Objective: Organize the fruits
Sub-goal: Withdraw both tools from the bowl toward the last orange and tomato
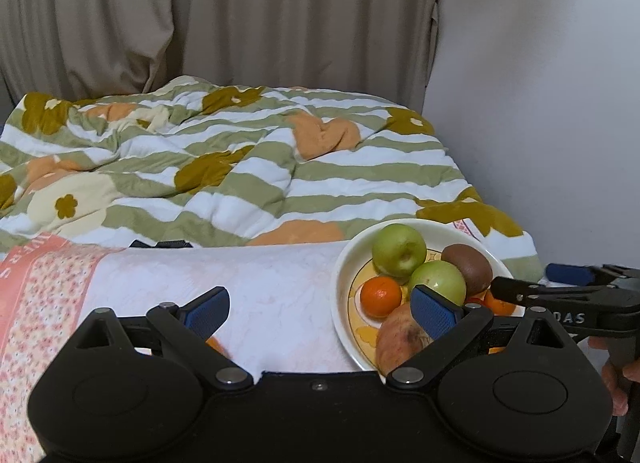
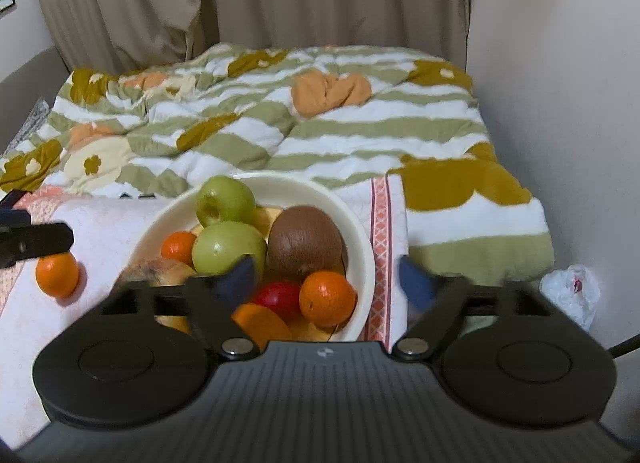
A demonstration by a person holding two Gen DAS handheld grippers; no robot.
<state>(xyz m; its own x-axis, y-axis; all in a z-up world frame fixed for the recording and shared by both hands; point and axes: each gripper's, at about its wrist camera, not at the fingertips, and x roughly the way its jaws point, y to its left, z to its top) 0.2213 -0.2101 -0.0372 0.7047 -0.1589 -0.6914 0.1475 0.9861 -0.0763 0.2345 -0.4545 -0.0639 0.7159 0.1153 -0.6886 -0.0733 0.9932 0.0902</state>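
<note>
Beside a rumpled striped quilt (image 2: 304, 131) on the bed, gathered fruit in the cream bowl (image 2: 360, 239); left one tangerine (image 2: 57, 274) outside, far left. Spread both right gripper (image 2: 328, 281) and left gripper (image 1: 320, 309) fingers wide, grasping nothing.

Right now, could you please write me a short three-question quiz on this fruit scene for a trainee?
1. True or false: both green apples lie in the bowl.
2. Which fruit lies outside the bowl, on the white cloth? A) the kiwi B) an orange C) the red fruit
3. Fill in: the right gripper is ____, with nothing between its fingers.

Key
1. True: one apple sits behind the other, both inside the rim.
2. B: that orange rests left of the bowl, below the left gripper, which also stands open.
3. Open.
</note>
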